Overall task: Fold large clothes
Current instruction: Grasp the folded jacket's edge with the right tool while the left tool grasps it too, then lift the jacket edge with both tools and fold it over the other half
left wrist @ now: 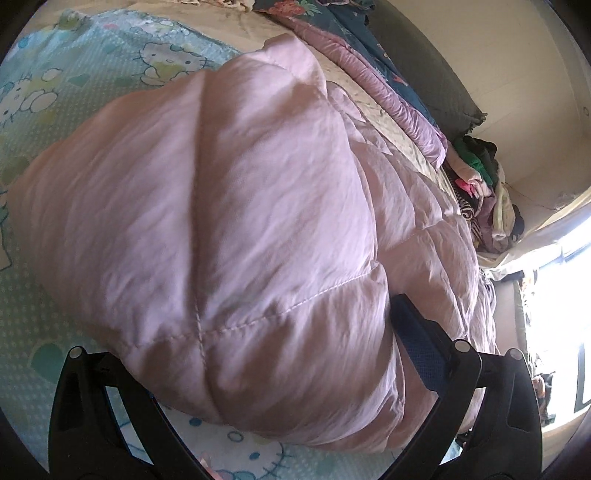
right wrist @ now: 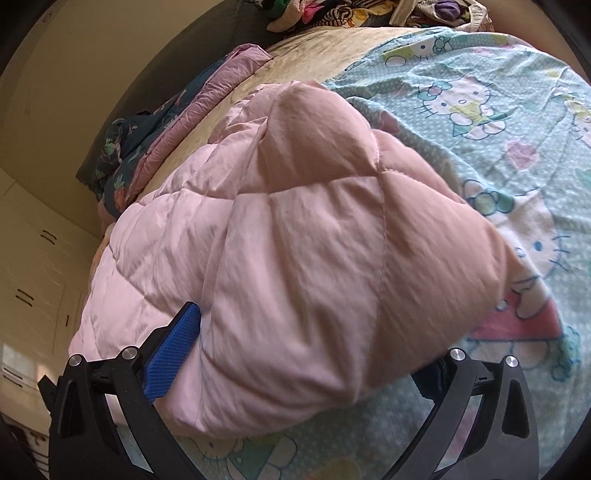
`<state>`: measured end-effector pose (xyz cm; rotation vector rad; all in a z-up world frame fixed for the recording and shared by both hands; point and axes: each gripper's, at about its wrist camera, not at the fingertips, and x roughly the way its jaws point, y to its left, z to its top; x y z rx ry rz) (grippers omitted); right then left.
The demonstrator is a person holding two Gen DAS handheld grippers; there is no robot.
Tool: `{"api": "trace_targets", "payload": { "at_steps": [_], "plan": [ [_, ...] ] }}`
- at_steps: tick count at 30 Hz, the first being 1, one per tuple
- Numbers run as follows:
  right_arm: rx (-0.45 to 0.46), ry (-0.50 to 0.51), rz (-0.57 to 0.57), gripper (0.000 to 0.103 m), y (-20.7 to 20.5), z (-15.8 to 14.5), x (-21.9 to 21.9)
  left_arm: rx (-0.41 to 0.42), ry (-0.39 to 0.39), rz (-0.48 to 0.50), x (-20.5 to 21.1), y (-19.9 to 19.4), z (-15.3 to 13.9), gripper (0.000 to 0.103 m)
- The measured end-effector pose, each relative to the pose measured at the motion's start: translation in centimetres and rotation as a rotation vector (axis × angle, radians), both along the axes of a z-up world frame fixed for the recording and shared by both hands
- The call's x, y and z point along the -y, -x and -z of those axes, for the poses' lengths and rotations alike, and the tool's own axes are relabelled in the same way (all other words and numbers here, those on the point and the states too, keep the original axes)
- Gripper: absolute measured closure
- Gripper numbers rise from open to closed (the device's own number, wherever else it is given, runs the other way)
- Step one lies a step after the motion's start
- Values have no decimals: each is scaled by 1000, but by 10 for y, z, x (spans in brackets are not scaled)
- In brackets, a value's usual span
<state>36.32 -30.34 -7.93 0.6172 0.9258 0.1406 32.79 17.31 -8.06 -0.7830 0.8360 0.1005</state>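
Note:
A puffy pale pink quilted garment lies in a thick folded bundle on the bed; it also fills the right wrist view. My left gripper has its jaws wide apart around the near edge of the bundle; the right blue-padded finger presses into the fabric and the left finger is hidden under it. My right gripper likewise straddles the bundle's near edge, its left blue pad against the fabric and the other finger hidden. Whether either grips the fabric is unclear.
The bed has a light blue cartoon-cat sheet. A purple and dark floral quilt lies along the headboard side. A heap of mixed clothes sits at the bed's far end. White cupboards stand beside the bed.

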Motion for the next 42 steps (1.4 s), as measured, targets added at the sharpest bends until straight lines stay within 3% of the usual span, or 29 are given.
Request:
{"api": "trace_targets", "payload": {
  "at_steps": [10,15,17,25,42],
  "plan": [
    [62,-17,-12,4,-14,10,-4,20,-38,-3,3,-4,3,8],
    [90,-25,-32,16,-12,8,-7,38,-46,-3,3,-5,3,9],
    [102,-23,-48,25,-11,6,-8,45,-57,-1,4,-5,1,13],
    [161,48,-112,50,-6,-12,-21,90,-159,21,12,-2,-19,50],
    [266,247,-191,68,10,-54,-46,167,-313,81,32,7,-66,66]
  ]
}}
